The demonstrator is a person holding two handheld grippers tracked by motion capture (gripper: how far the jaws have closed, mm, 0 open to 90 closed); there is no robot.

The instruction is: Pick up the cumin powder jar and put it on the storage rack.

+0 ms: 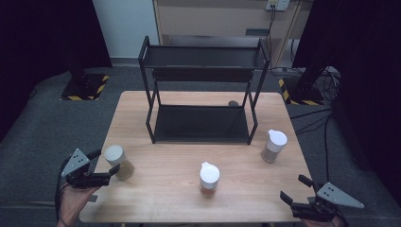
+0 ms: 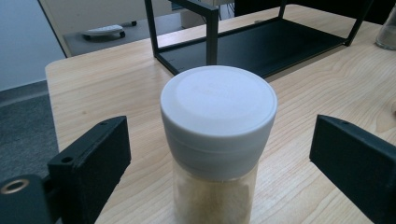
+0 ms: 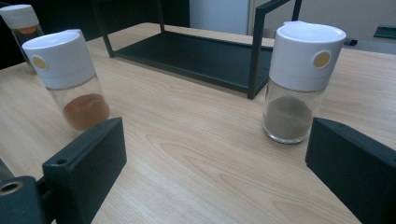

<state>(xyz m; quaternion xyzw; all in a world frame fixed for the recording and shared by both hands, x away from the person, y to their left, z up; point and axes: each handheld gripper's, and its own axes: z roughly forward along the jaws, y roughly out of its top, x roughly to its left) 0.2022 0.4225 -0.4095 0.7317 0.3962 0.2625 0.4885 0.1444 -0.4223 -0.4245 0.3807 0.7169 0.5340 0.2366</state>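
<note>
While it stands upright near the desk's left edge, the round glass jar of pale powder with a smooth white lid sits between the left tongs' released black jaws, untouched. Right tongs hang released at the desk's front right corner.

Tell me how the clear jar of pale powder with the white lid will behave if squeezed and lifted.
The clear jar of pale powder looks rigid, so probably won't deform. Smooth walls may slip. Tall and narrow under its wide white lid, it could tip if nudged high.
</note>
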